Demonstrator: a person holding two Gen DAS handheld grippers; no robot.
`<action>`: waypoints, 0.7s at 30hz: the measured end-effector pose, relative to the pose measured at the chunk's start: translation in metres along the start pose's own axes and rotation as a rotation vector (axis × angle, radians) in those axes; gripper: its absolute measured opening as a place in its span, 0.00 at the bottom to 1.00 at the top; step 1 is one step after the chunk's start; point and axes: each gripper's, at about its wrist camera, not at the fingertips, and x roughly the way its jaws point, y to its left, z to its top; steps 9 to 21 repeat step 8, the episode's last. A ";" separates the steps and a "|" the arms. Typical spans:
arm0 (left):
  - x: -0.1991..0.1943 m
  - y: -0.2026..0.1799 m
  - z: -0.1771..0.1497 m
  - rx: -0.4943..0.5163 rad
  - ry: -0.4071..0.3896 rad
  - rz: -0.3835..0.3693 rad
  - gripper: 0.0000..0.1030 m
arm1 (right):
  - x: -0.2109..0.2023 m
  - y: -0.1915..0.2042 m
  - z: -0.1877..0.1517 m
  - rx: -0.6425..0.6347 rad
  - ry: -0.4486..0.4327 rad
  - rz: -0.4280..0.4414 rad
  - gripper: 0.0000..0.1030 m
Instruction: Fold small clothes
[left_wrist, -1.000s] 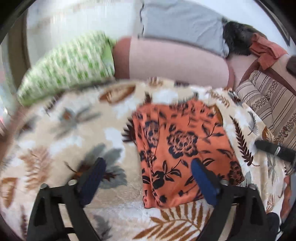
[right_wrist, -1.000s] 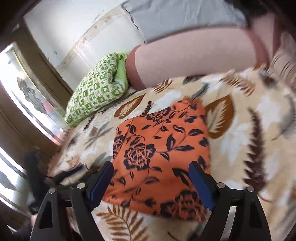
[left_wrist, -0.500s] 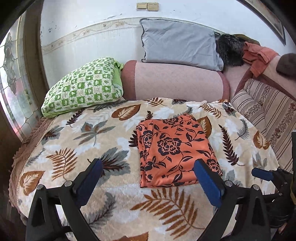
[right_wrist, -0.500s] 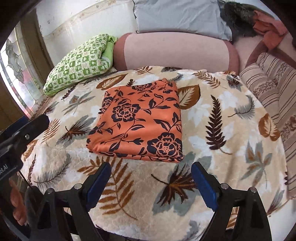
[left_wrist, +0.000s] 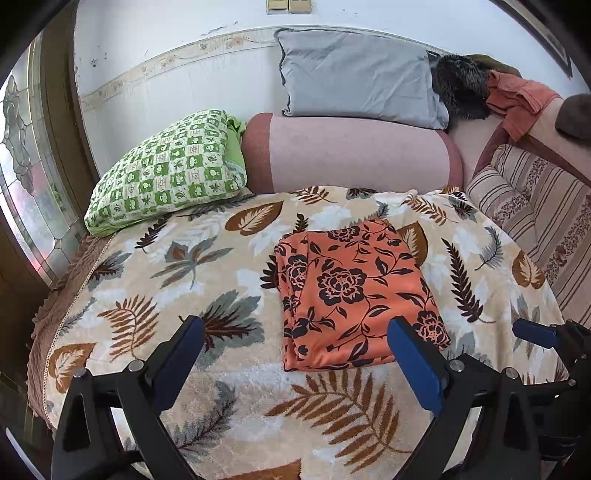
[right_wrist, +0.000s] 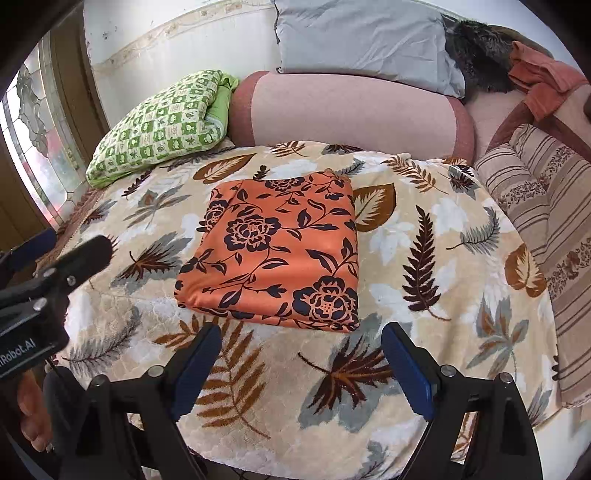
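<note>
An orange cloth with dark flowers (left_wrist: 354, 291) lies folded into a neat rectangle on the leaf-patterned blanket (left_wrist: 155, 258); in the right wrist view the cloth (right_wrist: 273, 251) sits in the middle of the bed. My left gripper (left_wrist: 295, 332) hovers open above the cloth's near edge with nothing between its blue pads. My right gripper (right_wrist: 301, 336) is also open and empty, just short of the cloth's near edge. The left gripper (right_wrist: 59, 247) shows at the left edge of the right wrist view. One blue finger (left_wrist: 535, 332) of the right gripper shows at the far right.
A green checked pillow (left_wrist: 166, 170), a pink bolster (left_wrist: 351, 155) and a grey pillow (left_wrist: 354, 74) line the far wall. Striped cushions (left_wrist: 535, 206) and a rust-coloured garment (left_wrist: 517, 96) lie to the right. A stained-glass window (left_wrist: 26, 177) stands left. A hand (right_wrist: 33, 413) holds the left gripper.
Both grippers have drawn back and up from the folded cloth, which now looks smaller and farther off. In the last half second neither has moved. The cloth lies as before.
</note>
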 end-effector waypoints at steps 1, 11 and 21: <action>0.002 0.000 0.000 0.003 0.001 -0.002 0.96 | 0.001 0.001 0.000 0.000 0.002 -0.002 0.88; 0.009 0.000 0.003 0.014 -0.017 0.005 0.99 | 0.010 0.000 0.005 -0.007 0.013 -0.007 0.88; 0.009 0.000 0.003 0.014 -0.017 0.005 0.99 | 0.010 0.000 0.005 -0.007 0.013 -0.007 0.88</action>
